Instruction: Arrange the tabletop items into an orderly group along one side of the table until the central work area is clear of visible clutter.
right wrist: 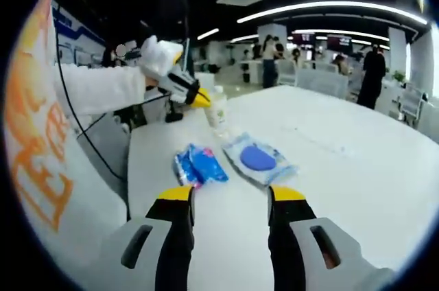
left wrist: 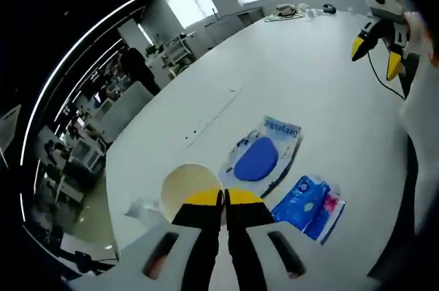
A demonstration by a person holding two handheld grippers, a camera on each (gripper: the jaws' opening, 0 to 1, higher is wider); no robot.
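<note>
Packets lay side by side on the white table [left wrist: 288,78]: a clear pouch [left wrist: 260,157] with a blue oval inside and blue printed lettering along one end, and a smaller blue packet [left wrist: 309,205] with white and pink patches. In the left gripper view the blue packet sat just beside the pouch, on its near right; in the right gripper view the same pouch [right wrist: 259,159] and blue packet [right wrist: 197,165] lay near each other, well ahead of the jaws.

The left gripper [left wrist: 224,198] had its yellow-tipped jaws pressed together on the rim of a paper cup [left wrist: 186,184] — cream-coloured inside, seen from above as a round open mouth, its wall pinched between the tips. From the right gripper view the cup [right wrist: 217,109] looked pale and upright, with some faint greenish print, hanging from the left gripper [right wrist: 199,99] above the far end of the table [right wrist: 343,160], beyond the two packets. A white sleeve [right wrist: 103,88] led to that gripper, and a thin black cable ran down from it.

The right gripper [right wrist: 230,195] had its jaws spread wide apart, nothing between them, over bare table short of the packets. In the left gripper view it [left wrist: 376,54] appeared at upper right, yellow tips parted, above the table.

Beyond the table stood desks, windows and several people — too blurred for detail.
</note>
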